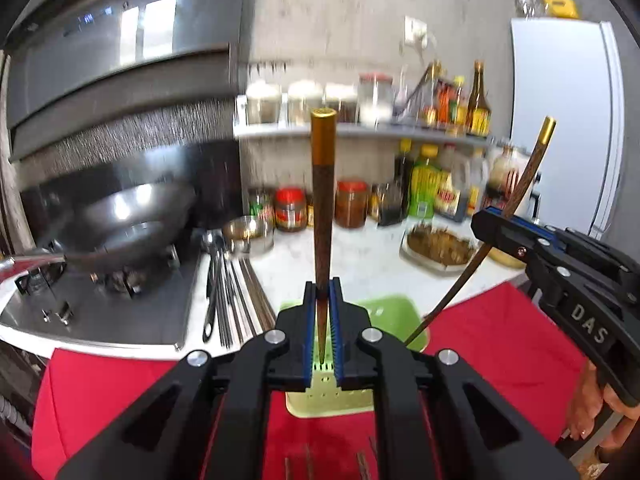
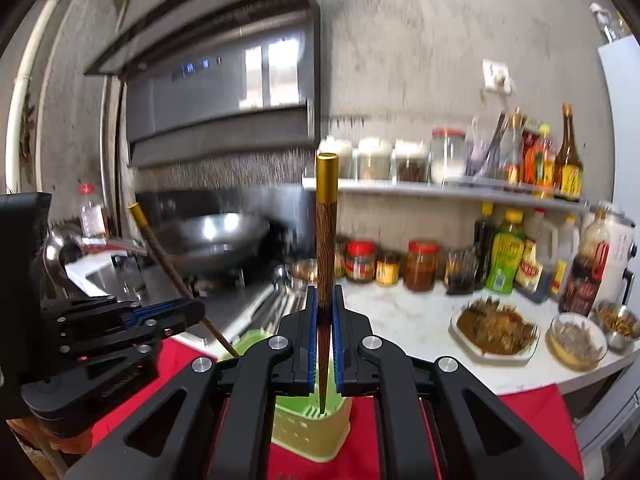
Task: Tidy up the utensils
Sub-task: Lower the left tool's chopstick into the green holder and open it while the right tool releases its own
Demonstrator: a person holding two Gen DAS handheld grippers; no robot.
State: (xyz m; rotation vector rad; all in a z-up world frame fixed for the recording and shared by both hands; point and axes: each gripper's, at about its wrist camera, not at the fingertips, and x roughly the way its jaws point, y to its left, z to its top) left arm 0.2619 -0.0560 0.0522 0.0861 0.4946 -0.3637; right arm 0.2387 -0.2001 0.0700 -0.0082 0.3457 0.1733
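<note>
Two chopsticks [image 1: 323, 208], one per tongs

bare red cloth [image 1: 500, 344] around green holder [image 1: 384, 308], jars [image 2: 420, 266] crowding wall

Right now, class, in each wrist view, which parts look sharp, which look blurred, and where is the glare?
Left wrist view: left gripper and its chopstick sharp; shelf jars smeared; window glare on the range hood. Right wrist view: right gripper crisp, bottles blurred, wok glinting; edges bowed by the fisheye.
</note>
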